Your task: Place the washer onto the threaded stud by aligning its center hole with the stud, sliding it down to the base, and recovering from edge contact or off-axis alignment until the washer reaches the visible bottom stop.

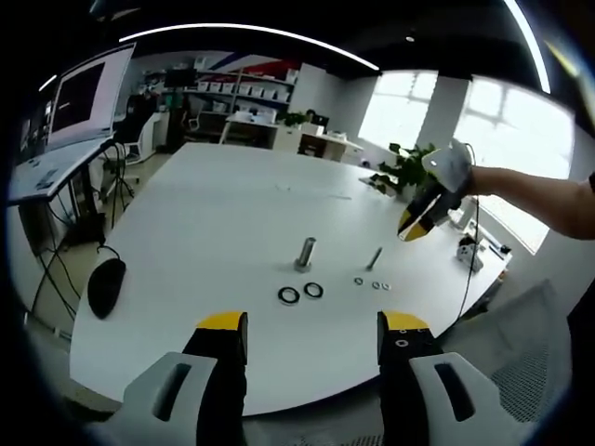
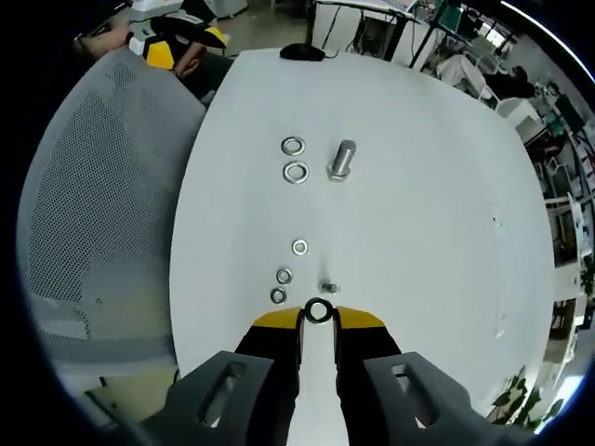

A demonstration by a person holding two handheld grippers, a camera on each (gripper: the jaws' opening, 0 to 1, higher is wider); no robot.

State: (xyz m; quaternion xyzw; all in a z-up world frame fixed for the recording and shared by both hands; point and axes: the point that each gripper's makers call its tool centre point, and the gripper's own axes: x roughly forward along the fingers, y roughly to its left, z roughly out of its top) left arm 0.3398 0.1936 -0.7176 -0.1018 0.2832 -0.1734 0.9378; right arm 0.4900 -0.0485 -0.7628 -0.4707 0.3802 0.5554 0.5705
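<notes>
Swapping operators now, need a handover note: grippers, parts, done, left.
Right gripper: shut on a washer, held just above the small threaded stud.
Left gripper: open, holding nothing, back at the near edge of the white table.
Three small washers lie by the small stud; two large washers by the large bolt.
Done: washer picked up.
Left: align the hole, slide it down to the base.

Open-plan office: large white table (image 1: 232,223) at centre, bright windows (image 1: 483,121) at 2 o'clock, shelving (image 1: 232,93) at 12 o'clock, monitor (image 1: 88,93) at 10 o'clock, grey mesh chair (image 2: 93,204) at 9 o'clock in the right gripper view
</notes>
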